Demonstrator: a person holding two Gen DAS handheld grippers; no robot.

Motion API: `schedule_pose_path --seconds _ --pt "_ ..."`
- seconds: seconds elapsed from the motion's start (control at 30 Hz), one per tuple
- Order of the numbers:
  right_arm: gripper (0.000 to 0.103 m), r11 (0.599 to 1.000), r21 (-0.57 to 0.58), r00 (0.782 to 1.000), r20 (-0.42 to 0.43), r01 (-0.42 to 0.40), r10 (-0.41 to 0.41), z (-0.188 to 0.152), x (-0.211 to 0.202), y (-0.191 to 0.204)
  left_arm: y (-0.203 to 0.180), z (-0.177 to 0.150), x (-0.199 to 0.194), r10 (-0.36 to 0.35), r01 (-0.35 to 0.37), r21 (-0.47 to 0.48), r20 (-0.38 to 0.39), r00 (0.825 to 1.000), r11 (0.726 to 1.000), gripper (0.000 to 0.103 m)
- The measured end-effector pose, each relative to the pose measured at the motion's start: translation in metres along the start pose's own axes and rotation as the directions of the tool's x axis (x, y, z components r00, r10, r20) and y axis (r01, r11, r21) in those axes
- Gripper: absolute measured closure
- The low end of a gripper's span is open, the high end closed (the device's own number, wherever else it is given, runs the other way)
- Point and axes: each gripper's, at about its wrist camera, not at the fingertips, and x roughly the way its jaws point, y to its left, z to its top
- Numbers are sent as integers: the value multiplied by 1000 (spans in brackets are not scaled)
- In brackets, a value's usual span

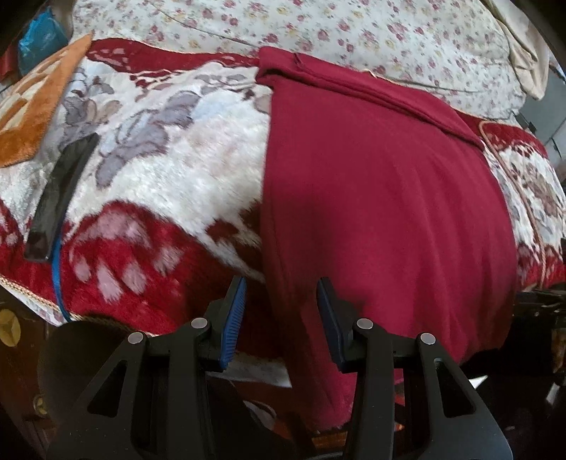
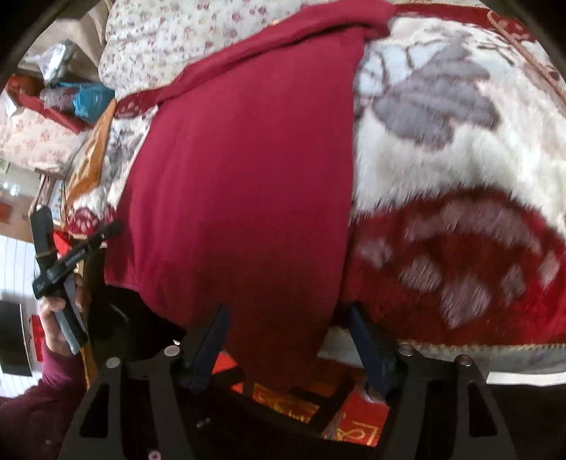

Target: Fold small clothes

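A dark red garment [image 1: 382, 198] lies flat on a plush red-and-white blanket [image 1: 169, 170], its far end folded into a band and its near end hanging over the bed's edge. My left gripper [image 1: 281, 300] is open at the garment's near left edge. The cloth hangs between the blue pads [image 1: 235, 311], and they do not press on it. In the right wrist view the same garment [image 2: 240, 184] narrows to a hanging corner. My right gripper [image 2: 288, 325] is open, with that corner between its fingers [image 2: 364, 339] and not pinched.
A black bar [image 1: 60, 198] with a blue cord lies on the blanket at the left, beside an orange cushion [image 1: 35, 102]. A floral sheet [image 1: 318, 32] covers the far side. A hand in a maroon sleeve [image 2: 56, 318] holds the other gripper's handle. Red boxes [image 2: 357, 417] sit below the edge.
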Motion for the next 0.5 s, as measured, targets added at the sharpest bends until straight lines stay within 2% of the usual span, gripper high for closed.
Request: schedule_pose_path --seconds 0.17,0.3,0.5 --pt "35 999 2 998 -56 -32 32 -9 16 2 -6 -7 3 -8 8 14 -28 1000 1000 63" --pt "35 999 -12 994 -102 -38 36 -13 31 5 -6 -8 4 0 1 13 -23 1000 1000 63" --pt "35 998 -24 993 -112 -50 47 -13 36 9 -6 -10 3 8 -7 17 -26 1000 1000 63"
